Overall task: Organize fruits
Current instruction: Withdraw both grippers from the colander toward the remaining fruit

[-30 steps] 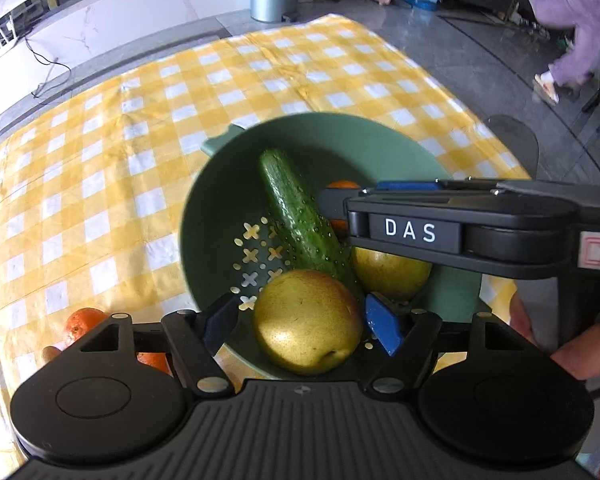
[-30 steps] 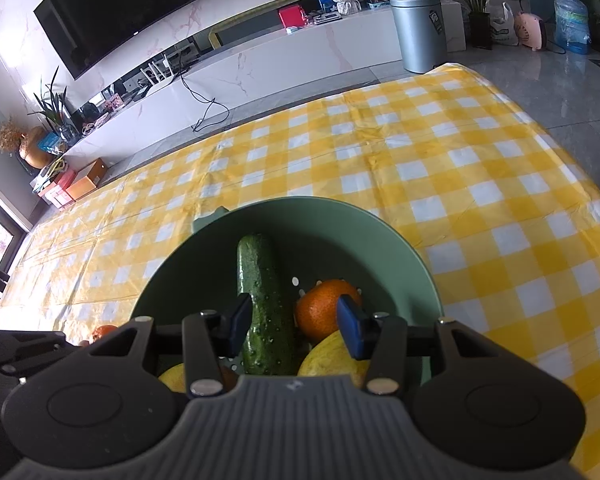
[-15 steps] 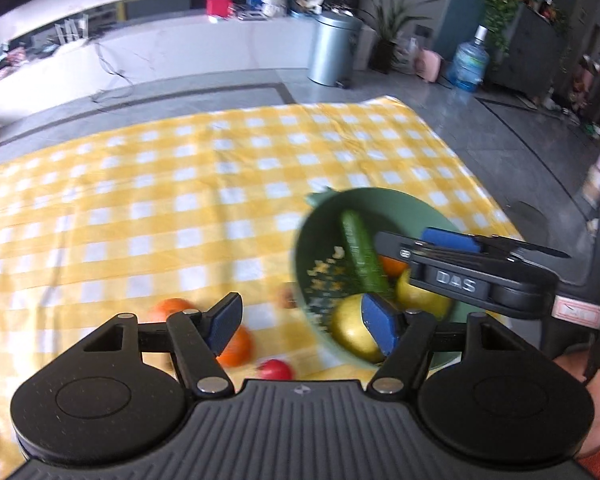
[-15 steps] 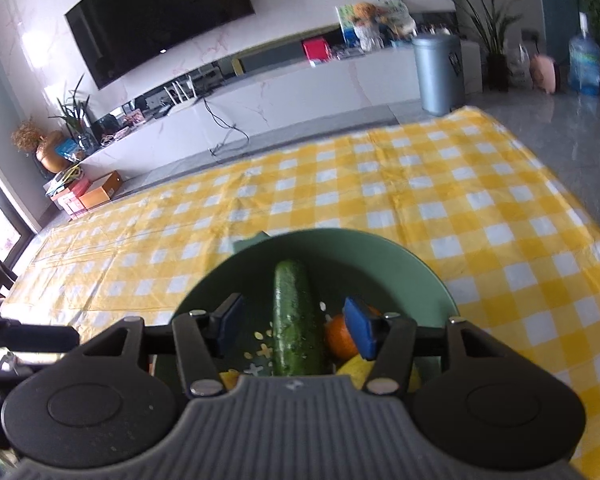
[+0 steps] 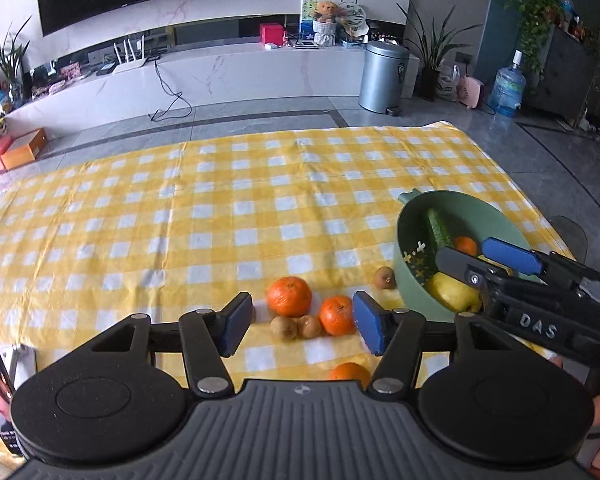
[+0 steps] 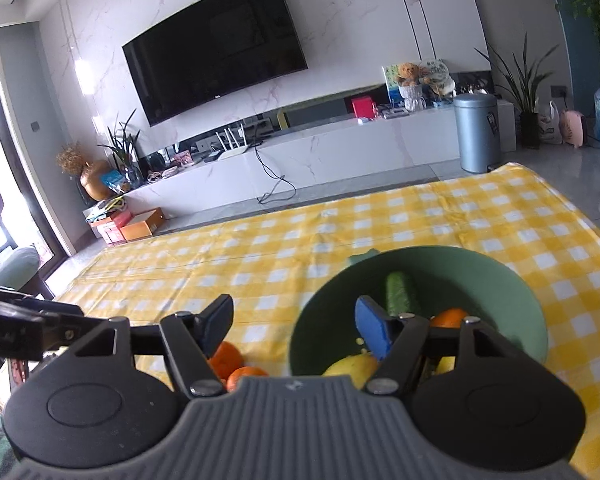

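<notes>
- The left gripper [image 5: 302,326] is open with nothing between its blue pads; the jaws have just been closing in a bit, but there's still a wide gap.
- Just ahead of it on the yellow checked cloth [image 5: 204,216] sit the loose fruits: a bigger orange [image 5: 289,296], a smaller orange [image 5: 337,315] off toward its right pad, and two small brown fruits [image 5: 296,327] touching each other right between the pads' line of sight.
- A third orange [image 5: 349,374] is tucked close under the gripper body, partly hidden. One more small brown fruit [image 5: 384,277] sits just beside the green bowl [image 5: 404,220].
- The bowl is off to the left gripper's right, already holding a cucumber [image 5: 437,230], an orange and a yellow fruit [image 5: 454,293].
- The right gripper [image 6: 294,326] is empty too, its jaws have just been opening, and it hangs over the bowl's near rim.
- Handling guess: the oranges look firm, round and light, so they'll roll if nudged. I'd grab one across its widest middle, pads on opposite sides, gentle squeeze.
- The little brown ones are the fiddly part: small, probably thin-shelled, easy to knock away or crush.
</notes>
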Demonstrator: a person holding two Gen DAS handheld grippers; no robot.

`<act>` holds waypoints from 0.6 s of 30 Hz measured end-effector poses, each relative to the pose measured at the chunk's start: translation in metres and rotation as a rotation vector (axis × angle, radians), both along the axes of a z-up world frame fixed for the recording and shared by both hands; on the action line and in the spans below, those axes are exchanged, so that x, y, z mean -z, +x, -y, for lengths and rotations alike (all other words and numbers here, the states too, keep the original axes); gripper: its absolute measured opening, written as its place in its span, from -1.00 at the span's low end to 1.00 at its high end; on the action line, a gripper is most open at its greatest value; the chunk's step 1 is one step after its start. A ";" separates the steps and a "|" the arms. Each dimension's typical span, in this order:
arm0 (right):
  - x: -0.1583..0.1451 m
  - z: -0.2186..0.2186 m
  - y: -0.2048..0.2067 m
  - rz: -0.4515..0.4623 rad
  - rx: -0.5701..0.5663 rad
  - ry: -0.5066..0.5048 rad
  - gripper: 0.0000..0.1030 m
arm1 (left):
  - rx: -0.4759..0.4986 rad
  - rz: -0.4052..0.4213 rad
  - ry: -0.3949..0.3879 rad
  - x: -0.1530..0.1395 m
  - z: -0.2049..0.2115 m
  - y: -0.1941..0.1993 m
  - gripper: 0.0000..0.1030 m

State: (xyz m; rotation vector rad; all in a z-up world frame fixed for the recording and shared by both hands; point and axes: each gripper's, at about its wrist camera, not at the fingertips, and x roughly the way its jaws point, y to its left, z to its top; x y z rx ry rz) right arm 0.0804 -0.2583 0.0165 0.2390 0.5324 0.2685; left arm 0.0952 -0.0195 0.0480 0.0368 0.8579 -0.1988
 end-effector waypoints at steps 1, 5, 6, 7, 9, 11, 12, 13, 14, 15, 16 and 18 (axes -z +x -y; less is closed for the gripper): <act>0.000 -0.004 -0.004 0.006 -0.007 -0.005 0.34 | 0.004 0.000 -0.008 0.002 -0.003 -0.003 0.33; 0.004 -0.017 -0.018 0.006 -0.020 -0.015 0.40 | -0.015 0.014 -0.028 0.008 -0.016 -0.012 0.33; 0.007 -0.021 -0.021 0.003 -0.022 -0.018 0.38 | -0.034 0.012 -0.037 0.010 -0.021 -0.013 0.33; 0.008 -0.024 -0.023 -0.003 -0.024 -0.021 0.38 | -0.045 0.013 -0.049 0.011 -0.024 -0.014 0.33; 0.013 -0.030 -0.027 -0.021 -0.021 -0.028 0.31 | -0.047 0.027 -0.078 0.014 -0.029 -0.014 0.33; 0.018 -0.035 -0.028 -0.043 -0.023 -0.036 0.19 | -0.054 0.040 -0.084 0.017 -0.031 -0.015 0.28; 0.020 -0.037 -0.028 -0.055 -0.026 -0.042 0.17 | -0.057 0.051 -0.085 0.018 -0.031 -0.016 0.25; 0.021 -0.038 -0.027 -0.066 -0.023 -0.047 0.15 | -0.056 0.056 -0.087 0.020 -0.031 -0.018 0.21; 0.022 -0.039 -0.027 -0.076 -0.019 -0.051 0.09 | -0.056 0.058 -0.091 0.021 -0.032 -0.019 0.20; 0.024 -0.040 -0.028 -0.087 -0.017 -0.055 0.09 | -0.061 0.063 -0.100 0.023 -0.034 -0.022 0.19; 0.026 -0.041 -0.028 -0.094 -0.017 -0.060 0.09 | -0.069 0.061 -0.115 0.024 -0.036 -0.023 0.18; 0.029 -0.045 -0.029 -0.107 -0.017 -0.078 0.08 | -0.082 0.050 -0.159 0.028 -0.042 -0.025 0.14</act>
